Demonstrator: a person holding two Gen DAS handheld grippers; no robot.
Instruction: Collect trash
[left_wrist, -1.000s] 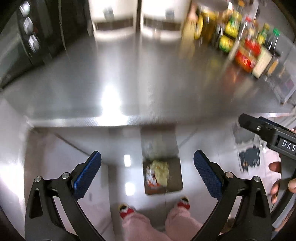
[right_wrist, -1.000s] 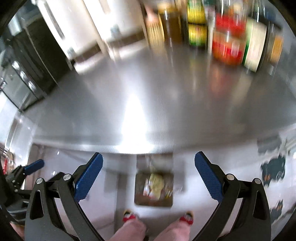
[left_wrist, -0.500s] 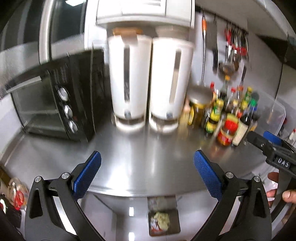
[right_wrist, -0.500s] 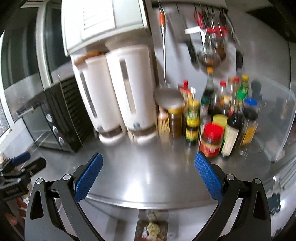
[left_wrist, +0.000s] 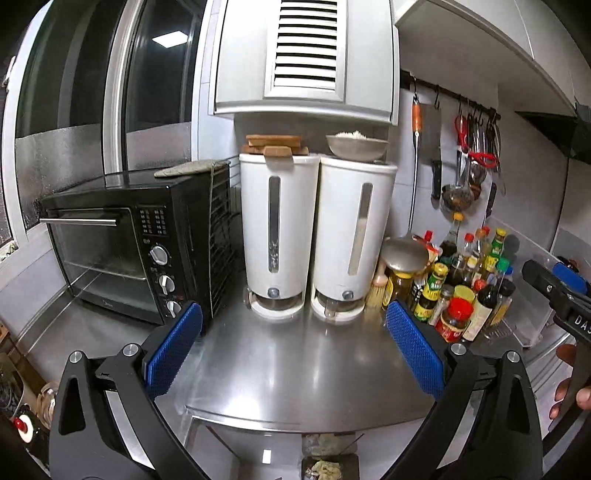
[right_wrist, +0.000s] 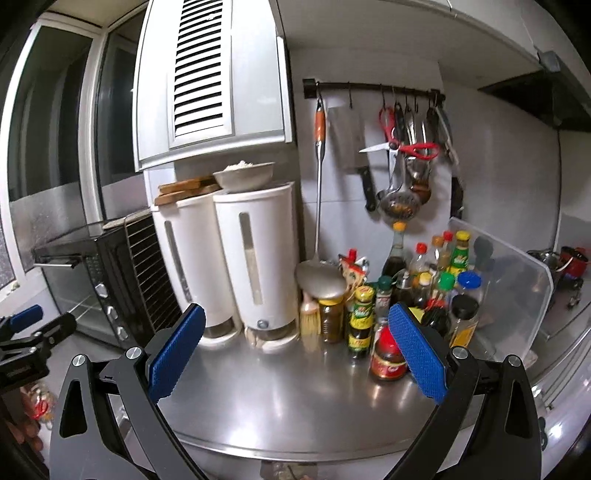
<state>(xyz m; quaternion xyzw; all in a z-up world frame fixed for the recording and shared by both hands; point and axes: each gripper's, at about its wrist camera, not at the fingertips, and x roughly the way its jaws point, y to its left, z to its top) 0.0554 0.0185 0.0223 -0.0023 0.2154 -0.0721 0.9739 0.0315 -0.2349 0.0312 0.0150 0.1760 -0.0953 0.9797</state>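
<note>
down at the bottom edge of my left view, below the counter lip, i can see the trash (left_wrist: 327, 468): a crumpled pale wad sitting in a dark bin (left_wrist: 352, 466) on the floor, only the top of it in frame. in the right view that spot is cut off and blurred, so i can't make it out there.

closer in, my left gripper (left_wrist: 293, 352) is spread wide, blue pads far apart, nothing between them. my right gripper (right_wrist: 295, 350) is the same, wide apart and holding nothing. both hang over the front of the steel counter (left_wrist: 295, 369), above its surface and not touching it. i catch the right gripper at the right edge of the left view, fingers of the hand (left_wrist: 570, 387) wrapped round its handle.

moving back along the counter: a red-lidded jar (right_wrist: 386, 356) stands at the front of a crowd of sauce bottles (right_wrist: 436, 280) on the right, with a clear plastic panel (right_wrist: 506, 291) beside them. to the left sits a black toaster oven (left_wrist: 136, 254). between the two, against the wall, two tall white dispensers (left_wrist: 317, 236) stand side by side, touching; wooden boards (left_wrist: 275, 144) lie on one, a bowl (left_wrist: 356, 144) on the other.

farthest back, a rail (right_wrist: 373, 86) holds a cleaver, red scissors (right_wrist: 410, 147) and ladles, and a louvred cabinet (left_wrist: 304, 55) hangs above.
</note>
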